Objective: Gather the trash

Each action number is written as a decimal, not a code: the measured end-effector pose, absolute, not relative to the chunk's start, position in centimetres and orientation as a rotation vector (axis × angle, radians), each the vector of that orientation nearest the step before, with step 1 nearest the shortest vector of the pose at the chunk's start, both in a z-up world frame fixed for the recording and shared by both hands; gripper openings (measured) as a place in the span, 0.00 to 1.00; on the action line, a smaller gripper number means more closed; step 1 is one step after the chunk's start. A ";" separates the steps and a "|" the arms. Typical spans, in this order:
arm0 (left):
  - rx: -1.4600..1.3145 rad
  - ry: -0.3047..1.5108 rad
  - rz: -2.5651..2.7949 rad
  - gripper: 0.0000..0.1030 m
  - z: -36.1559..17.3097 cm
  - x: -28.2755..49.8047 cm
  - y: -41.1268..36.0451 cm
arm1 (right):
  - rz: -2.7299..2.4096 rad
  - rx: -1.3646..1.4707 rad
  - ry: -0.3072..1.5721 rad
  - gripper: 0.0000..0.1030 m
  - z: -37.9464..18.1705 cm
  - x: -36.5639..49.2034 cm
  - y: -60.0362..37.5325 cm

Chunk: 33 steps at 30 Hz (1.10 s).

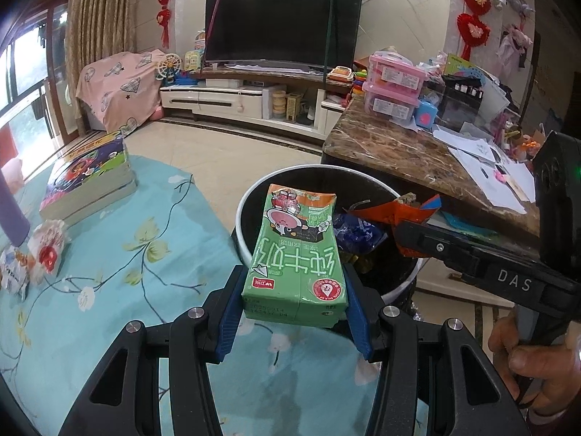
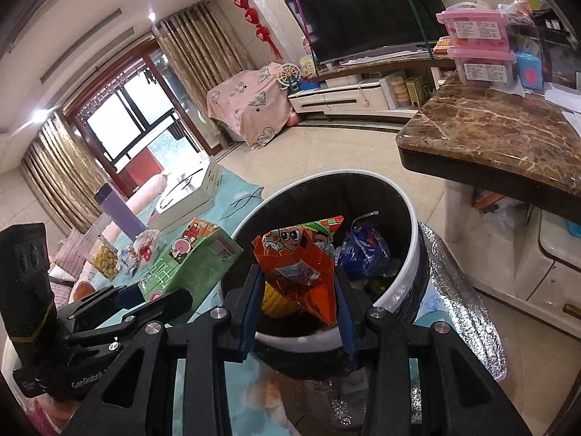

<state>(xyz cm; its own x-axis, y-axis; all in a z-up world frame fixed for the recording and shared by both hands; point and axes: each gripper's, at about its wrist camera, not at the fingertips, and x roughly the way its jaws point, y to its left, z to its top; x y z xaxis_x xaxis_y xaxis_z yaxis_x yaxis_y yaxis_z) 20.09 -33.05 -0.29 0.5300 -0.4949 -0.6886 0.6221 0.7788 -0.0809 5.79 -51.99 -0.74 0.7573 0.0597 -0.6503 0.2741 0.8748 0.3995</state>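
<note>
Two pieces of trash were held at once, each pinched in its own tool. Nearest in the left wrist view, the left gripper (image 1: pixel 292 312) was clamped on the base of a green milk carton (image 1: pixel 296 254), its blue pads pressed against both sides, so that the carton's far end reached over the near rim of the trash bin (image 1: pixel 243 232). In the right wrist view, the right gripper (image 2: pixel 299 305) was closed on an orange snack wrapper (image 2: pixel 301 265), which hung over the bin's open mouth. Inside the bin, a blue bag (image 2: pixel 363 250) and other scraps were already lying.

Behind the bin, a marble table (image 2: pixel 501 138) was crowded with papers and pink boxes (image 2: pixel 475 29), and a television (image 1: pixel 283 21) was seen against the far wall.

Most of the carton was judged to lie short of the opening; if released from there, it could tip back onto the floral tablecloth (image 1: pixel 120 254) or catch on the rim. The two tools were close together, so a collision could be caused by a hurried drop.
</note>
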 end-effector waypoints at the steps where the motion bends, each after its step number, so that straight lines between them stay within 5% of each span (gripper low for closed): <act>1: 0.184 0.763 -0.671 0.48 -0.3 20.2 -33.2 | -0.123 0.502 0.709 0.36 -0.7 5.9 -52.1; 33: 0.200 0.797 -0.682 0.49 -0.8 24.2 -36.9 | -0.139 0.519 0.761 0.39 -1.4 9.0 -54.7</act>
<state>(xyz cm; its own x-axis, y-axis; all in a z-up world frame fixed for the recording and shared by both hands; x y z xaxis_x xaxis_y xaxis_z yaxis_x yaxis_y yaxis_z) 24.19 -36.86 -0.84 0.5004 -0.4868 -0.7160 0.6318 0.7707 -0.0825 8.99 -54.67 -1.40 0.7219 0.0635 -0.6891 0.3038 0.8656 0.3980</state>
